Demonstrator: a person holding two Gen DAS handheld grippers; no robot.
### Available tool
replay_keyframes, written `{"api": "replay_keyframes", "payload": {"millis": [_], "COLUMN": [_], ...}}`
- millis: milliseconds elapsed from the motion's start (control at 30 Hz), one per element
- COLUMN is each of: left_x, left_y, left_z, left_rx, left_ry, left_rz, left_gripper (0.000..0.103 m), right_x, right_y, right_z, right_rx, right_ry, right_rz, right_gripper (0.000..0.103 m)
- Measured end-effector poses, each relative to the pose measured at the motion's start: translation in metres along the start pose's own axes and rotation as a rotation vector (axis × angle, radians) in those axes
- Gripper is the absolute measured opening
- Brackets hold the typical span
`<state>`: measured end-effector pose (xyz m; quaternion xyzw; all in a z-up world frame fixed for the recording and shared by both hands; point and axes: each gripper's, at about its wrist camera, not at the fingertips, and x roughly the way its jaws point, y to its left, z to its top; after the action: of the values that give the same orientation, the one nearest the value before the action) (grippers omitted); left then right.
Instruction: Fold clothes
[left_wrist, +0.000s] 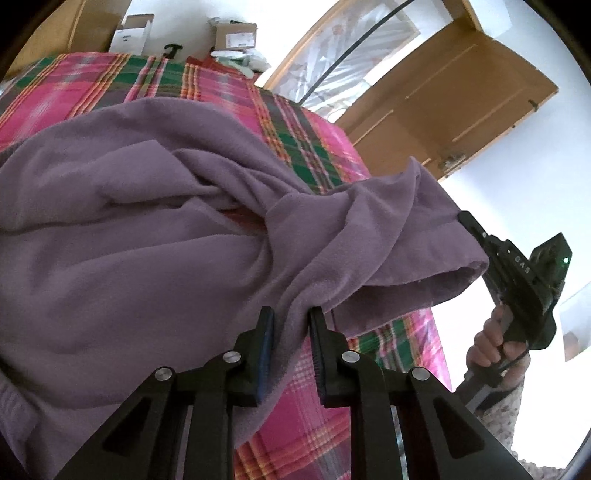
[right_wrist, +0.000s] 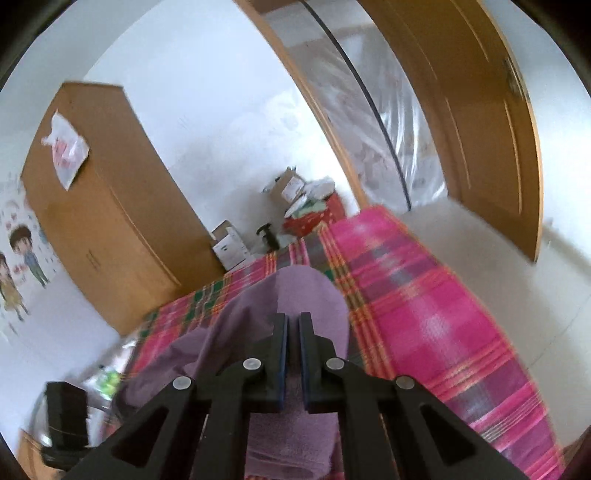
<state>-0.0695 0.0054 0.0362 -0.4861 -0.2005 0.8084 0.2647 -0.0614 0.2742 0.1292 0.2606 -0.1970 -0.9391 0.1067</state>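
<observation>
— Bedroom scene: what covers the bed?

— Pink-and-green plaid bedspread (left_wrist: 306, 122), with a purple fleece garment (left_wrist: 129, 229) heaped across it. One end of the fleece is lifted off the bed, toward the right.

— And the tongs?

— Left gripper (left_wrist: 291, 325) pinches a bunched fold of the fleece between its pads, near the bed's edge. Right gripper (right_wrist: 293, 325) has its fingers pressed almost together on the lifted end of the cloth, which drapes over and under them; a hand (left_wrist: 495, 343) grips its handle, seen from the left wrist camera.

— What stands around?

— Beyond the bed's far end: cardboard boxes (right_wrist: 231, 245) on the floor, a red bag (right_wrist: 314, 218) topped with clutter, a wooden wardrobe (right_wrist: 110, 206) with a plastic bag (right_wrist: 66, 151) hanging on it, cartoon wall stickers (right_wrist: 18, 258). An open wooden door (right_wrist: 480, 110) frames a doorway hung with clear plastic sheeting (right_wrist: 373, 110). The right wrist view is motion-blurred.
</observation>
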Motion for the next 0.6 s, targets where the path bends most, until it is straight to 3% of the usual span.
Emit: {"api": "replay_keyframes", "payload": {"millis": [200, 333, 600], "left_x": [-0.003, -0.005, -0.010], "left_y": [-0.005, 0.002, 0.011], "left_z": [-0.002, -0.002, -0.002], "left_rx": [0.005, -0.014, -0.050], "left_ry": [-0.008, -0.014, -0.026], "left_rz": [-0.018, -0.002, 0.001], "left_gripper": [0.019, 0.019, 0.017], "right_x": [-0.004, 0.007, 0.037], "right_y": [0.013, 0.022, 0.056], "right_z": [0.012, -0.003, -0.049], "right_rx": [-0.081, -0.111, -0.151], "right_ry": [-0.027, 0.042, 0.176], "right_rz": [0.002, 0.042, 0.225], "right_gripper": [0.006, 0.006, 0.006]}}
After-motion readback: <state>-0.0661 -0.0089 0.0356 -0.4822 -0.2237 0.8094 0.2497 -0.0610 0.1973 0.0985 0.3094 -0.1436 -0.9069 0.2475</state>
